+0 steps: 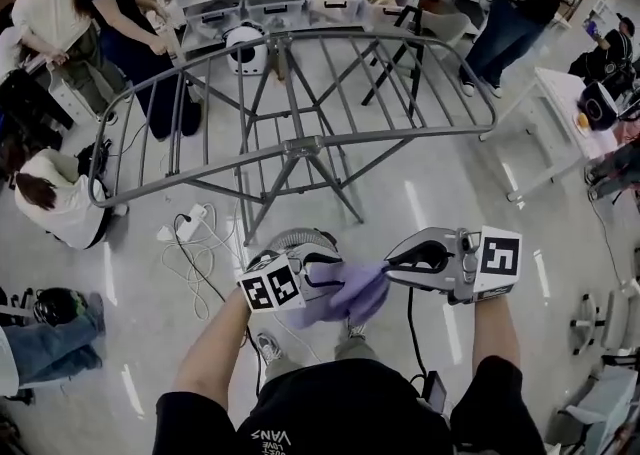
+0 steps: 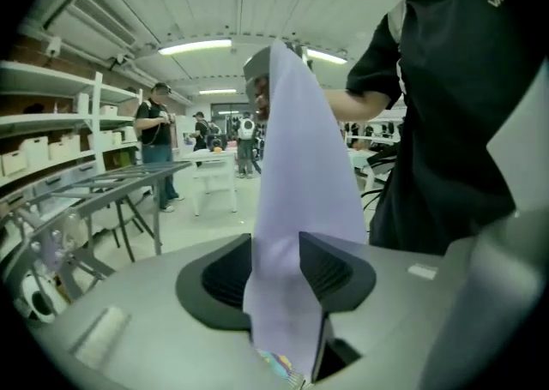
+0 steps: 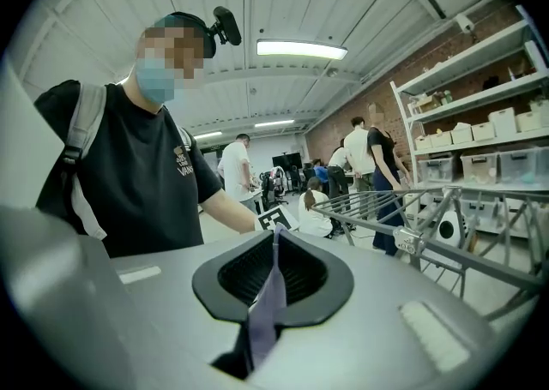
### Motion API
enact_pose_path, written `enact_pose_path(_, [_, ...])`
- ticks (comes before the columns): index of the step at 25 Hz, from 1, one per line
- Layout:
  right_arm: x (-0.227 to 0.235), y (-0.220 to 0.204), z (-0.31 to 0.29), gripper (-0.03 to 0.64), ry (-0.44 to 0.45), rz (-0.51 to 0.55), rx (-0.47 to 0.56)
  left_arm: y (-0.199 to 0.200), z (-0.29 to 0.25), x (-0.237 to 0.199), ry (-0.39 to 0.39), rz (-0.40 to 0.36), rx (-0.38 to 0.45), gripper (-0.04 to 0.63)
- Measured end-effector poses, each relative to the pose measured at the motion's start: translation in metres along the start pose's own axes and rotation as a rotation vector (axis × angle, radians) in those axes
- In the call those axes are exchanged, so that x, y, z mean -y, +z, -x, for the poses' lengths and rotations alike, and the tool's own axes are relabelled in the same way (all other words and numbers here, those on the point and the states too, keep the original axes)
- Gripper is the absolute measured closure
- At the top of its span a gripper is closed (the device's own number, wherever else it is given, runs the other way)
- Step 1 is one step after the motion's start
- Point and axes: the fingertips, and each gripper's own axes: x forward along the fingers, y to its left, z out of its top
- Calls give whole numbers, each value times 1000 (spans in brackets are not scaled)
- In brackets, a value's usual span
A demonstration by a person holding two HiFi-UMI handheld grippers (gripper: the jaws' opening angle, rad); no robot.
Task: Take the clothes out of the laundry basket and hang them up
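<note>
L tool [image 2: 274, 270]: jaws partway apart, clamped on a bunched fold of the lilac cloth [image 1: 352, 293]. R tool [image 3: 274, 270]: jaws nearly together, pinching a thin edge of the same cloth. Cloth hangs stretched btwn both tools, in the air over the floor [image 1: 450, 213], close to the person's body. It's on the near side of the grey drying rack [image 1: 300, 148], not touching it.

Bright, even light falls from ceiling strip lights [image 3: 302, 50], streaking the glossy floor [image 1: 450, 198] with pale glare and leaving faint shadows; both gripper views bend at their dark rounded edges, and the near lilac cloth [image 2: 300, 208] looks soft.
</note>
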Motion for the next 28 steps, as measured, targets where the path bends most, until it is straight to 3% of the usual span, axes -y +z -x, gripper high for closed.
enact_pose_path(1, [1,-2,2,592,-6,-7,1,0,-4,6,-30,-3,-5,434])
enact_pose_path(3, [2,-4,5,592,-19,-35,15,-1,-8,13,-50,-4,-15,586])
enact_pose_path(14, [6,-9,1,592,-1,-30,-19,-4,10,-15,116,5,37,584])
enact_pose_path(16, [6,-5,-2,592,-3,-25,-41,-1,12,-24,147,2,45,404])
enact_pose_path(17, [6,-5,-3,592,0,-20,-56,0,11,-26,148,-8,36,390])
enact_pose_path(22, [12,-7,-7,592,-4,-15,-88,0,-7,-27,112,-108,-62,402])
enact_pose_path(23, [17,-9,-8,592,-25,-20,-92,-1,-8,-28,118,-115,-82,464])
enact_pose_path(24, [21,-10,-7,592,-51,-34,-85,-3,-6,-29,136,-117,-103,575])
enact_pose_path(28, [49,-30,7,592,-212,-55,-106,-18,13,-31,260,-120,-198,580])
